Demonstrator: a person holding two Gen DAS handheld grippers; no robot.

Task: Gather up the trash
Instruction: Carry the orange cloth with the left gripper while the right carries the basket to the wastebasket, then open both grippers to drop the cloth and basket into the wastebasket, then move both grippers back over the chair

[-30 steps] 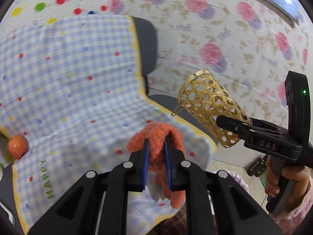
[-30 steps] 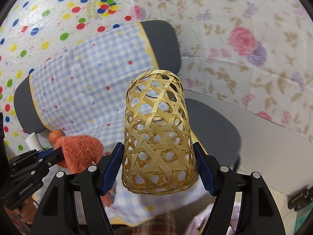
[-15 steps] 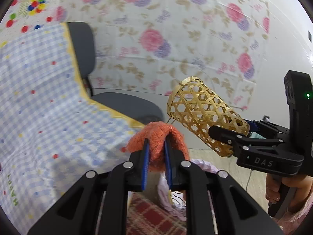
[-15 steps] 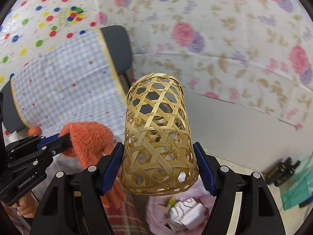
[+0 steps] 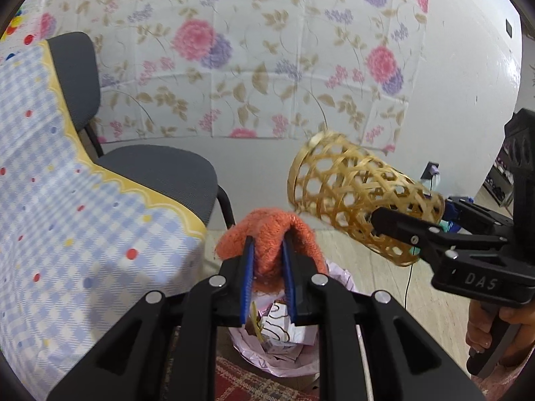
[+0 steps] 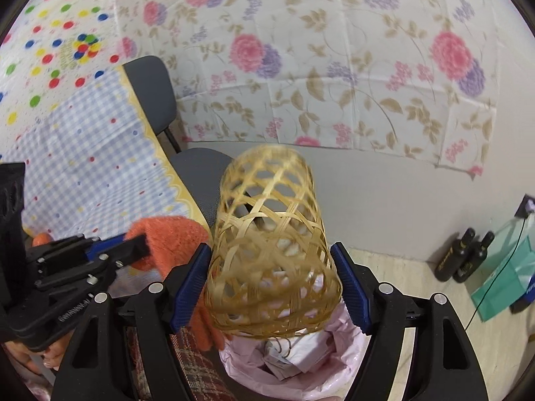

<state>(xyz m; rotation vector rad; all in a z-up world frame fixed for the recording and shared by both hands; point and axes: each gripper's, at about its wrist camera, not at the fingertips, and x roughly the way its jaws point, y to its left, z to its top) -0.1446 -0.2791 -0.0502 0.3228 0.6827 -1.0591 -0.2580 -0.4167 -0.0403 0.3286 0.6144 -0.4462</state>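
Left gripper [image 5: 266,269] jaws pinch orange knit glove [image 5: 267,234]. Right gripper [image 6: 271,287] jaws squeeze bamboo basket [image 6: 271,250]. Pink-lined trash bin [image 6: 337,367] below jaws: center each, lower, then let go.

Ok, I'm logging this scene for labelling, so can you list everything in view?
knitted glove: one, orange, clamped in the left gripper
woven bamboo basket: one, tan, between the right gripper's fingers
trash bin: one, pink liner, below both grippers, paper trash inside
chair: one, grey, left, partly under the cloth
checked cloth: one, blue-white with yellow edge
bottles: two, dark, by the wall
left gripper: black, blue pads
right gripper: black, blue pads
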